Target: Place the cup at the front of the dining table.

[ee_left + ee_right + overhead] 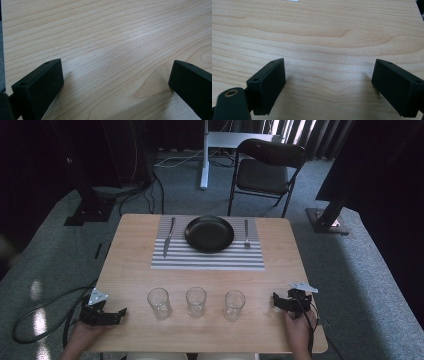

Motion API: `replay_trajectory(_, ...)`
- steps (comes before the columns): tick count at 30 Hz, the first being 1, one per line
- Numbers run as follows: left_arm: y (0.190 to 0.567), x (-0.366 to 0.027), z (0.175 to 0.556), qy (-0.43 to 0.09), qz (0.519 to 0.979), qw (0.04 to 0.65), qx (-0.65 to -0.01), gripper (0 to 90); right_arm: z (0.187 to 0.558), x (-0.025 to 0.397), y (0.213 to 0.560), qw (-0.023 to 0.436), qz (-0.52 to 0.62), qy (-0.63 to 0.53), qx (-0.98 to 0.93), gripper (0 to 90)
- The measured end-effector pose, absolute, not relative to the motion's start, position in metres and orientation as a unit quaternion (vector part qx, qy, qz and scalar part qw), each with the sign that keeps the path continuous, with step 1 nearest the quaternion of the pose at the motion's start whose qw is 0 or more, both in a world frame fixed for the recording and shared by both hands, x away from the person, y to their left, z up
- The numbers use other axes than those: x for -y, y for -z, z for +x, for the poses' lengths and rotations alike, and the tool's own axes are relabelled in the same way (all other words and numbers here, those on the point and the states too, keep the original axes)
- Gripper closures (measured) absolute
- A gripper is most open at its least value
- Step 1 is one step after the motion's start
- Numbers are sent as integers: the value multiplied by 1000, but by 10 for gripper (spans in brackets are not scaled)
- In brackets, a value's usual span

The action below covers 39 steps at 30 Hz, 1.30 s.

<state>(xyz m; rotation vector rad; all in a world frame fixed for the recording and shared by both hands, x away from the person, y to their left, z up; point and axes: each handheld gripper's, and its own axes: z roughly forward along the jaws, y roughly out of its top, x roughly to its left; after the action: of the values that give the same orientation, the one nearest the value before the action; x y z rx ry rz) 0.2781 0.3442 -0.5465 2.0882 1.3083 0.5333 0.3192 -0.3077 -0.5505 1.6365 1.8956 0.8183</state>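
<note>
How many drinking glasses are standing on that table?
3, in a row along the near edge: left glass, middle glass, right glass. All are upright, apart, and between the two claws. None seems hidden.

Bench: one.
Glasses: three, clear, in row near front edge: left glass, middle glass, right glass.
Black plate: one.
Striped placemat: one.
Knife: one.
Fork: one.
Grippers: two: left gripper, right gripper.
Folding chair beyond bench: one.
</note>
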Motion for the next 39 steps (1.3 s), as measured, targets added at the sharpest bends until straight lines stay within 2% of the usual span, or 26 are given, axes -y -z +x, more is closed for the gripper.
replay_trajectory(11,546,-343,278,-197,793,306,-488,2,319,308,550,251,601,-301,-696,114)
replay_trajectory(13,546,-343,276,-198,795,310,-482,37,319,308,550,251,601,-301,-696,114)
replay_trajectory(17,545,-343,277,-194,803,311,-471,45,319,308,551,251,601,-301,-696,114)
replay_trajectory(39,518,-336,267,-166,803,375,-433,57,319,308,551,251,601,-301,-696,114)
